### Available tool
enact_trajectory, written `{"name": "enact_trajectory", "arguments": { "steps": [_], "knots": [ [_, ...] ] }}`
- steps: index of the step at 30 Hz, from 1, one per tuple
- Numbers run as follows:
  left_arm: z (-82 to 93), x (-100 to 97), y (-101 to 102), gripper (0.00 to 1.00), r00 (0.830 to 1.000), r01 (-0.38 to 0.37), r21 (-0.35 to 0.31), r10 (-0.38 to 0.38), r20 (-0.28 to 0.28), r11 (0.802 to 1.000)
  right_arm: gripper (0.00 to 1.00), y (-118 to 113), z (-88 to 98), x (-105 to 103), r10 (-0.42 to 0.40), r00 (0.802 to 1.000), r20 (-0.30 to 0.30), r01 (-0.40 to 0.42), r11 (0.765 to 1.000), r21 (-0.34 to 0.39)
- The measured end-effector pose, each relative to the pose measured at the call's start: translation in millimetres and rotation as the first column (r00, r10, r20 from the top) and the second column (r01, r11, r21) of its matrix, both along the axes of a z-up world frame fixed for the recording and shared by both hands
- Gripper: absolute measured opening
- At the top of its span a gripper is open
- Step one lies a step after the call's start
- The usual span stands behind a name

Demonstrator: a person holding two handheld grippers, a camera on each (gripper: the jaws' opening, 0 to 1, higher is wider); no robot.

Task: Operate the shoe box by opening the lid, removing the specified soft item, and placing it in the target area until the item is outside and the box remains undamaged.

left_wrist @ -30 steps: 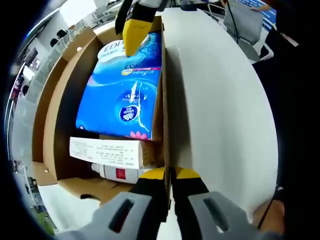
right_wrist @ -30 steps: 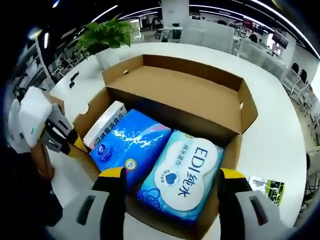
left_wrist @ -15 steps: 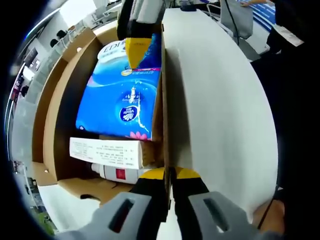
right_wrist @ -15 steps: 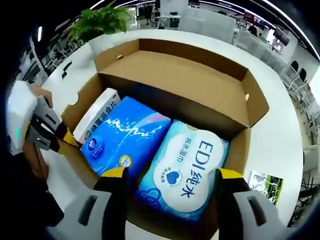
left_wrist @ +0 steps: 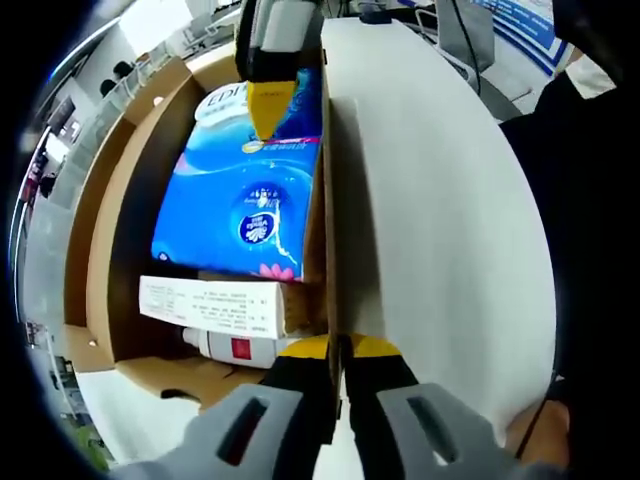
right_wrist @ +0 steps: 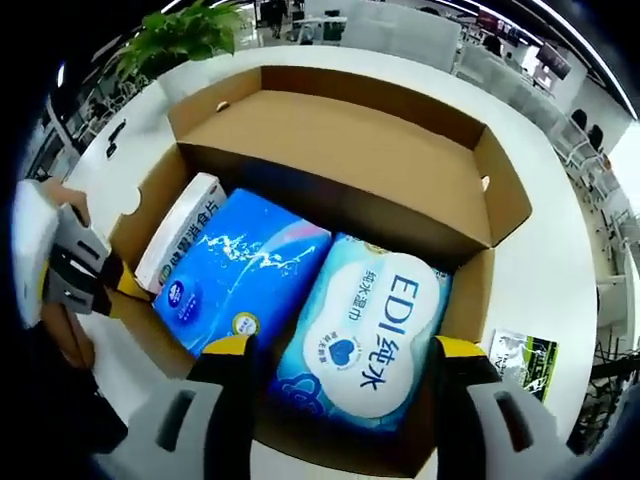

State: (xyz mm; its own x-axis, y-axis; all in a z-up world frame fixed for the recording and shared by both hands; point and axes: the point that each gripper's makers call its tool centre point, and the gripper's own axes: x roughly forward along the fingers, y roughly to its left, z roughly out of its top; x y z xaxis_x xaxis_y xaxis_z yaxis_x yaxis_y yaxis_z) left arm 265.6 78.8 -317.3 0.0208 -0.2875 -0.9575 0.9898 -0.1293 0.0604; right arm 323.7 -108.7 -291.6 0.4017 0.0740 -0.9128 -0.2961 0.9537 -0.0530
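The brown shoe box (right_wrist: 200, 345) stands open, its lid (right_wrist: 340, 150) folded flat behind it. Inside lie a white-and-blue EDI wipes pack (right_wrist: 365, 335), a blue tissue pack (right_wrist: 235, 270) and a white carton (right_wrist: 180, 230). My right gripper (right_wrist: 342, 350) is open, hovering over the near edge above the EDI pack. My left gripper (left_wrist: 340, 345) is shut on the box wall (left_wrist: 330, 230) at the short end. From the left gripper view, the right gripper (left_wrist: 268, 108) hangs over the EDI pack (left_wrist: 222, 100), beyond the blue tissue pack (left_wrist: 245, 200).
The box sits on a white table (left_wrist: 430, 200). A white bottle with a red label (left_wrist: 240, 347) lies beneath the white carton (left_wrist: 215, 305). A green-and-black leaflet (right_wrist: 520, 355) lies right of the box. A potted plant (right_wrist: 185, 25) stands behind. A hand (right_wrist: 60, 345) holds the left gripper (right_wrist: 85, 280).
My right gripper has moved forward and lower over the box, coming closer above the EDI pack. The left gripper has stayed clamped on the box wall.
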Motion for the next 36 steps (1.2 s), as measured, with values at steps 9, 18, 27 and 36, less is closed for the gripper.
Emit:
{"name": "enact_trajectory", "arguments": {
  "steps": [9,18,27,36],
  "knots": [
    [1.2,-0.8,0,0.04,1.000,0.000,-0.018,0.000,-0.009,1.000,0.61,-9,-1.2,3,-0.031,0.999,-0.014,0.030,0.998,-0.063],
    [1.4,-1.2,0,0.04,1.000,0.005,-0.020,-0.005,-0.009,1.000,0.65,-6,-8.7,5,-0.044,0.999,-0.031,0.041,0.997,-0.066],
    [1.4,1.0,-3,0.04,1.000,0.007,-0.028,-0.007,-0.013,1.000,0.66,-10,-25.5,14,-0.081,0.994,-0.072,0.074,0.992,-0.102],
    [0.8,2.5,-4,0.04,1.000,0.004,-0.028,-0.004,-0.013,1.000,0.68,-9,-38.0,19,-0.108,0.987,-0.119,0.100,0.992,-0.071]
  ]
}}
